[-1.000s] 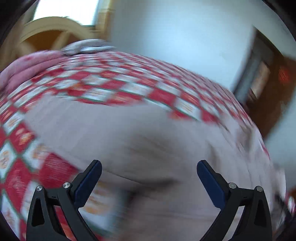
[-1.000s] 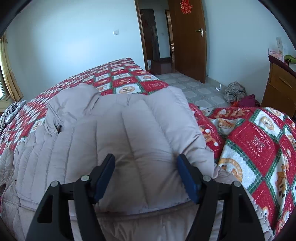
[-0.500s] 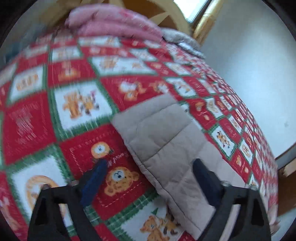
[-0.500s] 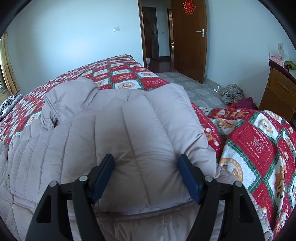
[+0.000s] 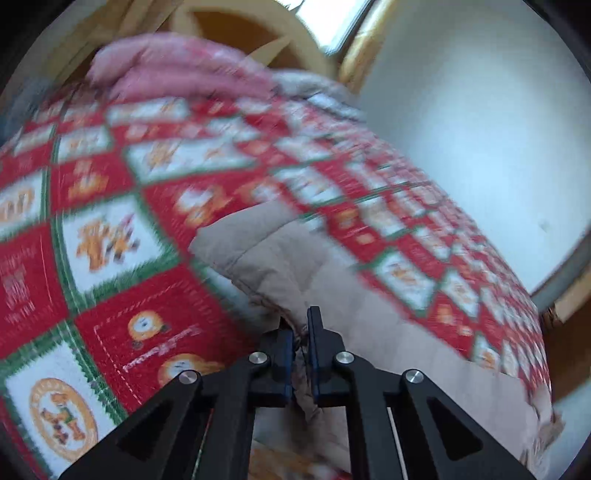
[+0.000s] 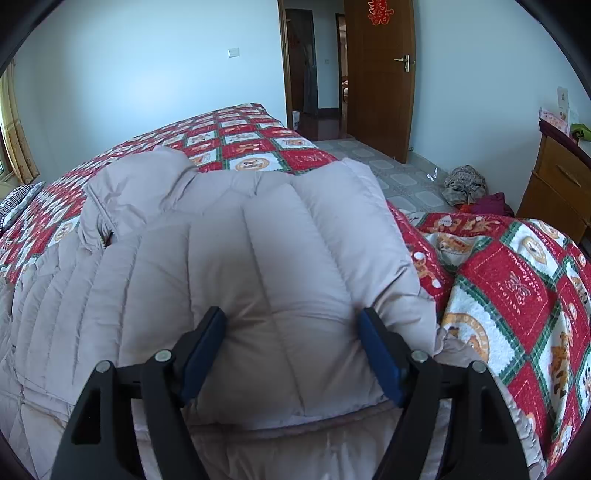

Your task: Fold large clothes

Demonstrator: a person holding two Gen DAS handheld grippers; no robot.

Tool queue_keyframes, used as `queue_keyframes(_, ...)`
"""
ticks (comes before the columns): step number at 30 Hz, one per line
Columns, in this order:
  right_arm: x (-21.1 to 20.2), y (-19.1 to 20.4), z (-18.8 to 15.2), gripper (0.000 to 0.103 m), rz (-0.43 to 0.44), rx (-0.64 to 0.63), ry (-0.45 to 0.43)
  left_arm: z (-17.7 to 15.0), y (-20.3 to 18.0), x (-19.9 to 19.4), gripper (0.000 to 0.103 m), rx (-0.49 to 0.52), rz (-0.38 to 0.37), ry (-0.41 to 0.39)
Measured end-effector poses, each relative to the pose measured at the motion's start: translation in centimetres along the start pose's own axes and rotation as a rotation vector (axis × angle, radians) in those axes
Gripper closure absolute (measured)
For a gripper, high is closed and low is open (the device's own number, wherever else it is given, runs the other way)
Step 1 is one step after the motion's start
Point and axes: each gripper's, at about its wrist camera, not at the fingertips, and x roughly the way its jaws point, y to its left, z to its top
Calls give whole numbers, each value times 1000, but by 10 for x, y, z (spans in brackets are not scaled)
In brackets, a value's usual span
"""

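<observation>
A large beige quilted down jacket lies on a bed with a red, white and green patchwork blanket. In the right wrist view one sleeve is folded across the body and the collar sits at the far left. My right gripper is open, with its fingers either side of the folded sleeve's end. In the left wrist view my left gripper is shut on the edge of the jacket's other sleeve, which lies out on the blanket.
Pink bedding and a wooden headboard are at the bed's head. A wooden door stands open. A clothes pile lies on the tiled floor beside a wooden dresser.
My left gripper swung over to the outstretched sleeve and closed on its edge. My right gripper stayed open and nearly still over the folded sleeve.
</observation>
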Motion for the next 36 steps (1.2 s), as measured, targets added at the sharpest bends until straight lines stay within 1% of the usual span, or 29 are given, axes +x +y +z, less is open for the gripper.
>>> queue_keyframes(1, 0, 0, 0, 25, 1, 1, 0, 0, -16, -13, 98, 46, -33, -30)
queue_keyframes(3, 0, -1, 0, 25, 4, 4, 0, -6, -62, -50, 98, 174, -132, -92)
queue_keyframes(4, 0, -1, 0, 25, 5, 6, 0, -8, -76, -61, 98, 214, -168, -109)
queue_keyframes(6, 0, -1, 0, 25, 6, 8, 0, -29, -129, -102, 98, 354, -292, -156)
queue_keyframes(7, 0, -1, 0, 25, 8, 9, 0, -35, -143, -113, 98, 391, -335, -164)
queue_keyframes(9, 0, -1, 0, 25, 15, 10, 0, -70, -190, -151, 98, 511, -458, -187)
queue_keyframes(10, 0, -1, 0, 25, 16, 12, 0, -87, -209, -165, 98, 563, -505, -189)
queue_keyframes(12, 0, -2, 0, 25, 20, 19, 0, -118, -236, -185, 98, 639, -589, -172)
queue_keyframes(13, 0, -3, 0, 25, 24, 23, 0, -142, -253, -195, 98, 688, -638, -149)
queue_keyframes(14, 0, -4, 0, 25, 28, 29, 0, -161, -265, -198, 98, 723, -667, -129)
queue_keyframes(16, 0, -6, 1, 25, 35, 39, 1, -205, -290, -199, 98, 794, -704, -69)
queue_keyframes(18, 0, -7, 1, 25, 39, 45, 2, -235, -303, -192, 98, 826, -719, -6)
queue_keyframes(19, 0, -7, 1, 25, 41, 48, 2, -256, -312, -186, 98, 850, -726, 39)
queue_keyframes(20, 0, -7, 2, 25, 43, 51, 4, -269, -317, -183, 98, 870, -726, 62)
queue_keyframes(22, 1, -8, 2, 25, 46, 58, 6, -292, -325, -175, 98, 918, -716, 109)
queue_keyframes(23, 1, -8, 2, 25, 49, 61, 7, -303, -328, -169, 98, 944, -705, 149)
queue_keyframes(24, 1, -9, 2, 25, 50, 63, 8, -307, -329, -164, 98, 961, -686, 178)
queue_keyframes(25, 1, -9, 2, 25, 52, 64, 8, -309, -329, -158, 97, 978, -677, 227)
queue_keyframes(26, 1, -9, 2, 24, 55, 65, 9, -310, -328, -157, 97, 989, -680, 266)
queue_keyframes(28, 1, -9, 2, 23, 55, 65, 9, -309, -326, -159, 91, 1004, -687, 321)
queue_keyframes(29, 1, -9, 2, 23, 55, 65, 9, -307, -319, -163, 88, 1007, -670, 331)
queue_keyframes(30, 0, -10, 2, 23, 56, 66, 8, -302, -313, -165, 75, 1001, -654, 334)
queue_keyframes(31, 0, -10, 3, 23, 58, 71, 6, -296, -304, -170, 54, 978, -644, 330)
queue_keyframes(32, -2, -12, 3, 23, 58, 84, -4, -285, -289, -174, 33, 932, -642, 312)
queue_keyframes(34, -10, -20, 2, 23, 52, 131, -43, -270, -260, -180, 15, 846, -620, 253)
queue_keyframes(35, -13, -24, 2, 23, 58, 150, -61, -261, -244, -183, 13, 802, -600, 220)
queue_keyframes(36, -15, -25, 3, 23, 62, 162, -68, -257, -234, -184, 12, 779, -588, 210)
